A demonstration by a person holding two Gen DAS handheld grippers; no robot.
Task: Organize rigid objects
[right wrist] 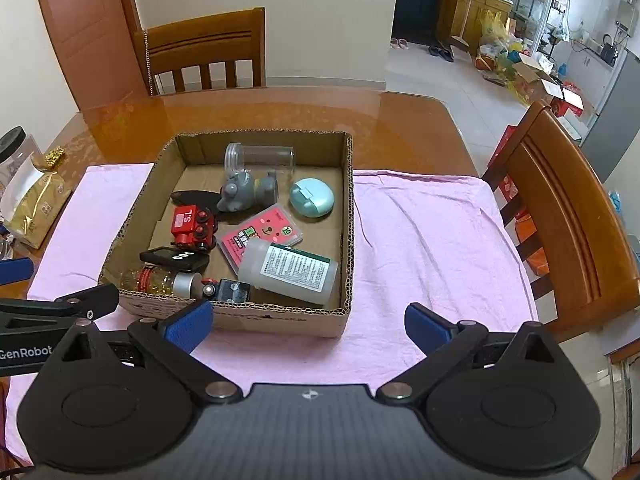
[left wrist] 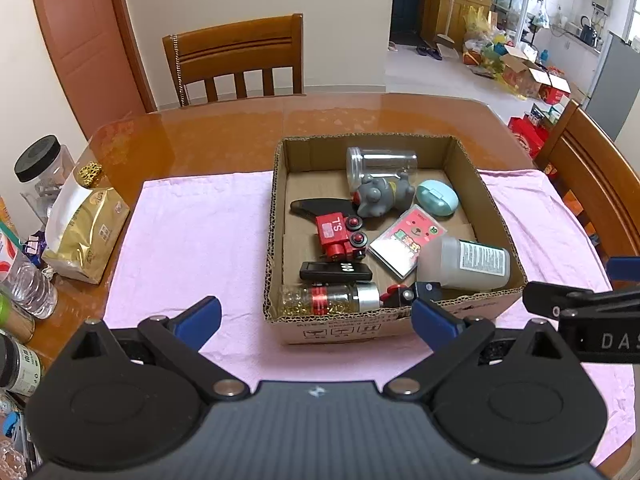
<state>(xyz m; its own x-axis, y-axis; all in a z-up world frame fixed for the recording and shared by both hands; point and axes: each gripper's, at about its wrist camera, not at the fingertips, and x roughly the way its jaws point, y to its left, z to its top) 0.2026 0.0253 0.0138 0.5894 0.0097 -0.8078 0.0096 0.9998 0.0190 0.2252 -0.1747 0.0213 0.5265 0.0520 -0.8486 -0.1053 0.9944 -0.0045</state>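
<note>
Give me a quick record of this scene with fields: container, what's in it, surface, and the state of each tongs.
container: open cardboard box on a pink towel
contents: clear jar, grey toy animal, teal case, red toy truck, pink card pack, white bottle, capsule bottle, black remote
surface: wooden table
left tongs: open, empty, in front of the box
right tongs: open, empty, over the towel
</note>
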